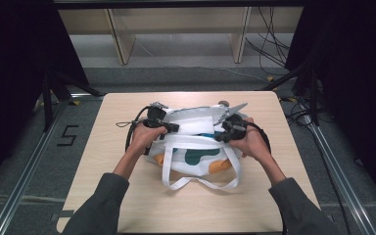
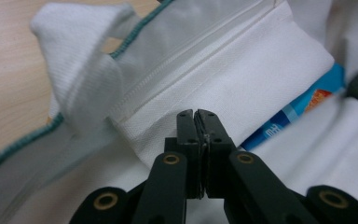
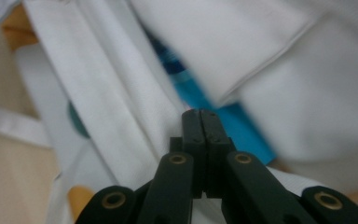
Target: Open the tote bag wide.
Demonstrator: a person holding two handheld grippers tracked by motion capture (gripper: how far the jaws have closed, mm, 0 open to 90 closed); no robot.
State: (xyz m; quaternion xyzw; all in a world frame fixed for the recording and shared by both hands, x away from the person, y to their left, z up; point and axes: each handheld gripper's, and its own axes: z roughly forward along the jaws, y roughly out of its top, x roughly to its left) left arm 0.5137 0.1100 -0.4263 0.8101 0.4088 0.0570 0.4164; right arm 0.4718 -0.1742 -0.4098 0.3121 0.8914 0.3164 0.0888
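Observation:
A white tote bag (image 1: 196, 156) with green and orange patches lies in the middle of the wooden table (image 1: 122, 196). Its looped handles (image 1: 200, 183) trail toward me. My left gripper (image 1: 176, 128) is at the left side of the bag's mouth. Its jaws (image 2: 197, 114) are shut, with the white hem (image 2: 242, 79) pinched thinly between them. My right gripper (image 1: 220, 133) is at the right side of the mouth, jaws (image 3: 200, 113) shut on a white fabric band (image 3: 116, 107). A blue packet (image 2: 303, 102) lies inside the bag, blurred in the right gripper view (image 3: 242, 126).
Bare tabletop surrounds the bag on all sides. Beyond the far edge stand wooden shelf legs (image 1: 120, 44) and loose cables (image 1: 269, 44) on the floor. A metal rail (image 1: 29, 171) runs along the left, beside a floor mark shaped like a 5 (image 1: 68, 135).

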